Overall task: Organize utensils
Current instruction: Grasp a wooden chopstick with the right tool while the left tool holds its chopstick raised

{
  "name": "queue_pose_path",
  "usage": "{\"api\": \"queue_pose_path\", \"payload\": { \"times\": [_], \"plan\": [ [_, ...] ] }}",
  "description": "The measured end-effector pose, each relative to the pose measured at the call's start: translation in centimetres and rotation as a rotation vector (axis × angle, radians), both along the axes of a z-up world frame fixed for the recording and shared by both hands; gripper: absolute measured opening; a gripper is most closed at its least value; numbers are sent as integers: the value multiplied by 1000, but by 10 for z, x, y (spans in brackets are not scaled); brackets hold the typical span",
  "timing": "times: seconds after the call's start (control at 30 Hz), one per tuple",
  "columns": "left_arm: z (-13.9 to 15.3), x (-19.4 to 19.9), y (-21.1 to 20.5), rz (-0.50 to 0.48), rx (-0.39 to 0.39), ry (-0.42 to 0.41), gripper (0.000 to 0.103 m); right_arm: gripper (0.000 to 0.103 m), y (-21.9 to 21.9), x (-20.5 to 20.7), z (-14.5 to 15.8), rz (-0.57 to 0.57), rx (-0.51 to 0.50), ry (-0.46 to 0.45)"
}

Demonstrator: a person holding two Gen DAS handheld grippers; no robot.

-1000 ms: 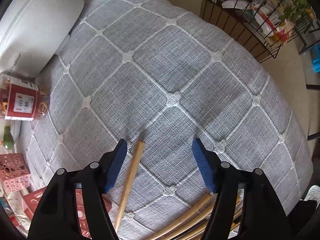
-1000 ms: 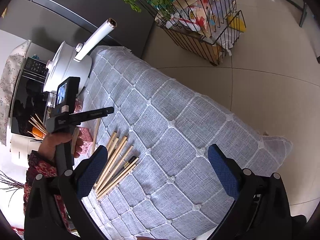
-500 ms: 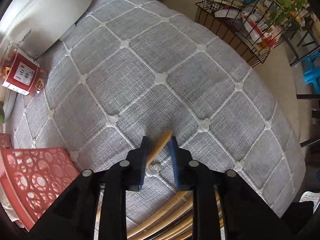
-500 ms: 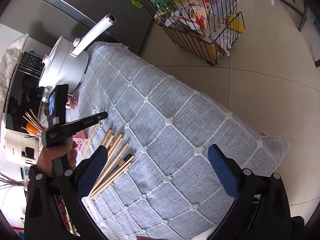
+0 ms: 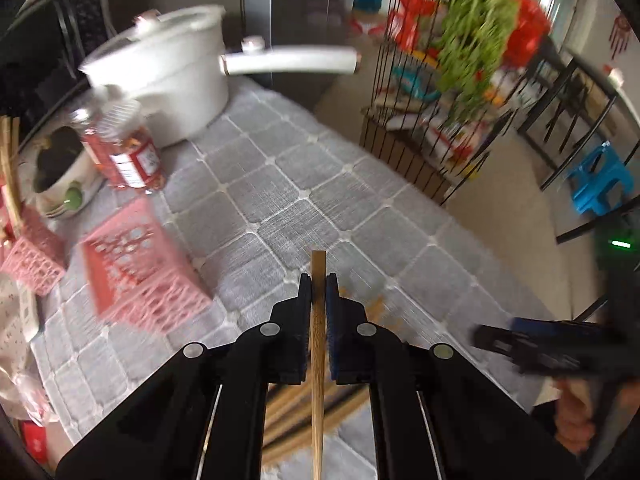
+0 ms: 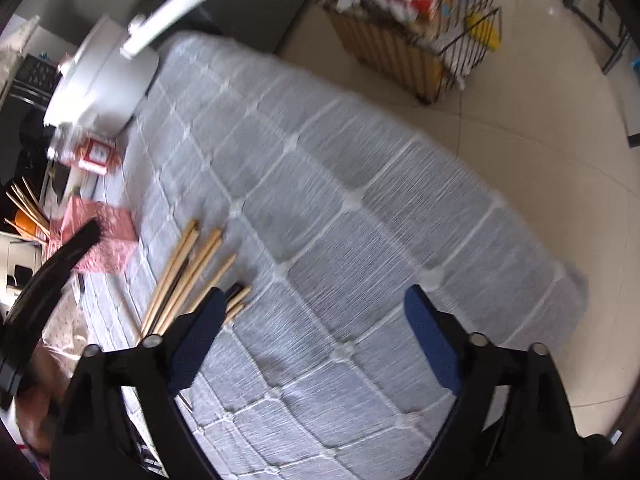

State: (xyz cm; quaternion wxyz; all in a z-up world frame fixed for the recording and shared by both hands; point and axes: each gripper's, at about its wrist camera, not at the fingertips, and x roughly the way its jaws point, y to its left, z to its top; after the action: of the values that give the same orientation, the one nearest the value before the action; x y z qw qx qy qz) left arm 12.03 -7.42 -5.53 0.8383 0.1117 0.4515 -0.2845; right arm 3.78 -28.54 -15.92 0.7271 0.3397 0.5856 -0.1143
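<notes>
A slim, square-ended bamboo chopstick (image 5: 318,344) is pinched between the blue pads of the left tongs (image 5: 318,286), its blunt tip standing just past the fingertips and its shaft running back under the camera. It is clear of the table, above the loose bundle of pale bamboo and dark chopsticks (image 6: 188,272) left lying on the grey quilted tablecloth with white stitched diamonds (image 6: 360,220).

By this view the sorting looks to be at an early stage: one stick is lifted, roughly half a dozen more wait on the cloth, and a few sticks already stand in something at the far left edge (image 6: 26,208), though what holds them cannot be made out.

The pink perforated plastic basket (image 5: 136,264), boxy and lattice-walled, sits at ten o'clock from the held stick, the likely destination. Further out at eleven o'clock stand a clear plastic bottle with a red label (image 5: 128,148) and a glossy white lidded saucepan with a long straight handle (image 5: 168,76).

The right tongs (image 6: 316,344) are closing over bare cloth with nothing between the pads, the bundle at their nine o'clock.
</notes>
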Motion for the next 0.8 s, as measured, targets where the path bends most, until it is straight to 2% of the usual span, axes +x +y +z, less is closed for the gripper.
{"api": "queue_pose_path", "payload": {
  "times": [0.13,0.23,0.3,0.33,0.4,0.5,0.6,0.73,0.8],
  "plan": [
    [42,-52,40,23,-112,-98,7,52,20,7,-22,6,56,80],
    [68,-88,71,29,-193,-159,7,43,30,4,-21,-20,17,78],
    [81,-107,86,33,-240,-191,7,36,32,1,-24,-59,79,79],
    [86,-113,94,35,-263,-202,7,36,35,0,-25,-79,109,90],
    [94,-127,110,45,-308,-225,7,36,47,2,-20,-83,104,85],
    [106,-137,123,54,-302,-270,7,36,62,9,-13,-89,98,85],
    [114,-142,141,82,-330,-296,7,36,77,21,-10,-87,40,107],
    [120,-149,159,105,-351,-321,7,36,86,32,-23,-89,-10,183],
    [122,-151,165,110,-364,-331,7,38,95,39,-23,-77,-78,194]
  ]
}}
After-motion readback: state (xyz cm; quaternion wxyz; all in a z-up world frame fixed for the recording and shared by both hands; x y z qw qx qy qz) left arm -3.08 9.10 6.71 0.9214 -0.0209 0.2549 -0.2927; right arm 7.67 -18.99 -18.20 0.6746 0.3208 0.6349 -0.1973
